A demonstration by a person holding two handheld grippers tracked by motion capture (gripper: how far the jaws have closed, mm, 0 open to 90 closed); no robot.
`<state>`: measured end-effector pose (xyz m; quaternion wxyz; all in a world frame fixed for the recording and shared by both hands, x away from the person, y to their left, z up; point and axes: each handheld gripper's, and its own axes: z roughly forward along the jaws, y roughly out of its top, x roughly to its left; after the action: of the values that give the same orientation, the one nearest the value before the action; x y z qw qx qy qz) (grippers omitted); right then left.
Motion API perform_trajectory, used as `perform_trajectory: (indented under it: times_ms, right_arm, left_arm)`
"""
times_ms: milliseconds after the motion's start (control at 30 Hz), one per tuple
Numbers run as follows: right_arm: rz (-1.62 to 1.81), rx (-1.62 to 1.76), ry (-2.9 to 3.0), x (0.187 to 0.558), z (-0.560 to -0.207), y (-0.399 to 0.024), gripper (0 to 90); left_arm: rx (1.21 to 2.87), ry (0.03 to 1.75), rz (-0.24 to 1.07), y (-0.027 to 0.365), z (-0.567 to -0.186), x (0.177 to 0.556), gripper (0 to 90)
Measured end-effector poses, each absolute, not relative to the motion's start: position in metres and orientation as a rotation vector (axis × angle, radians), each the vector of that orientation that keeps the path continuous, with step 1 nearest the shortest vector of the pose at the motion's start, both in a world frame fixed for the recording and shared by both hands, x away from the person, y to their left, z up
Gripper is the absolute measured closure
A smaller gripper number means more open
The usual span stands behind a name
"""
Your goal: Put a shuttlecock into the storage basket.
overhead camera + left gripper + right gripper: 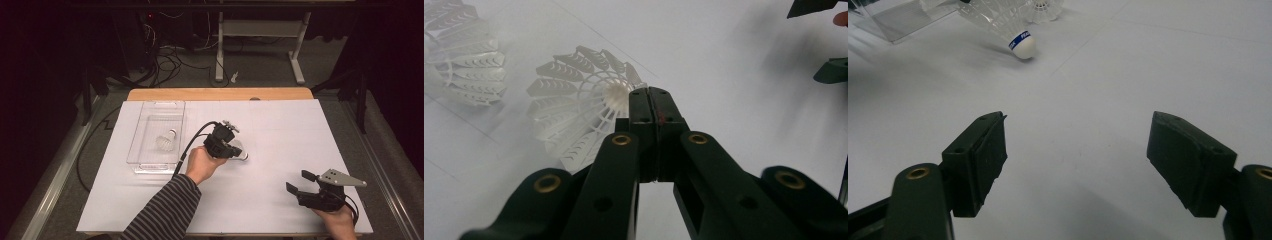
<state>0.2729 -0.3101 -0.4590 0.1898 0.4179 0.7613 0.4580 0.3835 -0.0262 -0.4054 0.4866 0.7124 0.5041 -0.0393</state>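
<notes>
High view, left to right: clear rectangular plastic tray (156, 137) sits on left part of white-covered bench (280, 135), w/ a white plastic-skirt shuttlecock (166, 141) lying inside it. Just right of tray, left gripper (231, 150) is held by hand in a striped sleeve (165, 210); a second white shuttlecock w/ round cork tip (243, 156) pokes out at its right side, down at bench surface. Right gripper (300, 182) is well apart, near front right corner of bench.

Left gripper view adds detail: jaws are pressed together, pinching rim of second shuttlecock's skirt (574, 115); tray shuttlecock (461, 55) is blurred at far left.

Right gripper view shows what the others don't: blue band round the cork tip (1023, 45) of the held shuttlecock, tip pointing down twd bench; can't tell if it touches. Right gripper (1075, 150) has jaws spread wide, nothing betw them, just above bare bench.
</notes>
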Motion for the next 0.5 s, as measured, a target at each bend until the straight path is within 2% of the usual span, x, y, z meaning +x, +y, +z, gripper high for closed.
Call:
perform_trajectory:
  times_ms: [500]
  right_arm:
    - [1.289,1.173,2.139,0.2726,-0.4589,-0.3101,24.3]
  left_arm:
    - [1.733,1.206,-0.082,-0.0179,-0.3987,0.3775,89.6]
